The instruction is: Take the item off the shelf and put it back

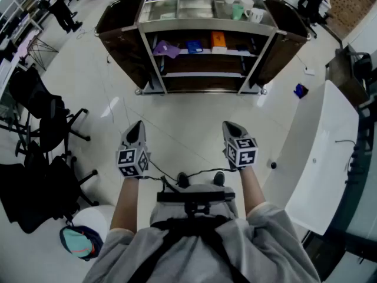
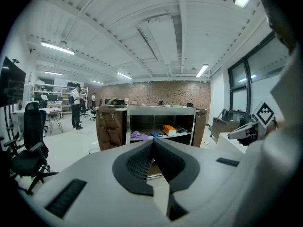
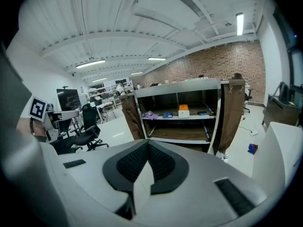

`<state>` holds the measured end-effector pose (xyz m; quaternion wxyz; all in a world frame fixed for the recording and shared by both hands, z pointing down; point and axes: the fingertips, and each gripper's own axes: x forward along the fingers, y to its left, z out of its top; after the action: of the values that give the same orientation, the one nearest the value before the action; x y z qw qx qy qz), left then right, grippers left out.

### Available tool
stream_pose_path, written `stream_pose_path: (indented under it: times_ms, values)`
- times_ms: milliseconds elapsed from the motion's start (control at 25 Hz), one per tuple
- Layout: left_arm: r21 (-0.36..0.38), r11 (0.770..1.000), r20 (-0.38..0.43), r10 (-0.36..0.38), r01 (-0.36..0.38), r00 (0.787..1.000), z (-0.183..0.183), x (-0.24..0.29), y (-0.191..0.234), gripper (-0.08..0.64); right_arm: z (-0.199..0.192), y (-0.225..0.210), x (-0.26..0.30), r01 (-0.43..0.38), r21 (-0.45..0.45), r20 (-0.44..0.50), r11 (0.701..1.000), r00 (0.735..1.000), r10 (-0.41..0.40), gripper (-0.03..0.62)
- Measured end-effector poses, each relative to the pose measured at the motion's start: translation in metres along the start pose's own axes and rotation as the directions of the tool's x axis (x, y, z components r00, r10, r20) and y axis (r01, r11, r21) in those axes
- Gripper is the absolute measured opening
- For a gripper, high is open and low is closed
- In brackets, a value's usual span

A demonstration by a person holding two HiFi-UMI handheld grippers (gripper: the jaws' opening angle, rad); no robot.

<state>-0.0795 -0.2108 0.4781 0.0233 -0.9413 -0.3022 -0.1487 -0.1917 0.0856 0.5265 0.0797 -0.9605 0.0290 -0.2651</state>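
Orange box [image 1: 218,39], the likeliest item, is in neither grip: left tongs [image 1: 136,124] and right tongs [image 1: 231,124] are both clenched on nothing, well short of the shelf unit [image 1: 206,27], where it sits on the middle shelf near a blue packet [image 1: 194,46]. Reaching in without opening could shove it back or knock that packet.

The scene is seen steeply from above by the head camera, over the left gripper [image 1: 136,127] and the right gripper [image 1: 231,125], with the shelf [image 1: 206,26] well ahead at the top edge. Each gripper camera is set close behind its own jaws and aimed almost level along them, across the floor [image 3: 112,134]. The shelf is shared by all three views, while the ceiling [image 2: 142,41] is taken in only by the gripper views.
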Motion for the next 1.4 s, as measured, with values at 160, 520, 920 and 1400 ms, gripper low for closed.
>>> stream_pose_path:
  times_ms: [160, 520, 920, 1400]
  values:
    - [0.015, 1.0, 0.004, -0.023, 0.023, 1.0, 0.004, 0.004, 0.014, 0.006, -0.002, 0.009, 0.013, 0.018, 0.012, 0.017, 1.0, 1.0, -0.018, 0.009]
    - [0.056, 0.995, -0.001, -0.085, 0.085, 0.996, 0.007, 0.021, 0.026, 0.005, 0.007, 0.032, 0.034, 0.034, 0.014, 0.025, 0.999, 0.999, -0.034, 0.009]
    - [0.048, 0.997, -0.033, -0.057, 0.059, 0.998, 0.012, 0.075, 0.024, 0.006, 0.03, 0.012, 0.091, -0.025, -0.002, 0.002, 1.0, 1.0, 0.025, 0.009]
    - [0.046, 0.999, -0.067, 0.02, -0.017, 0.998, 0.033, 0.161, 0.013, 0.006, 0.093, -0.017, 0.175, -0.146, -0.123, 0.016, 0.982, 0.989, 0.149, 0.009]
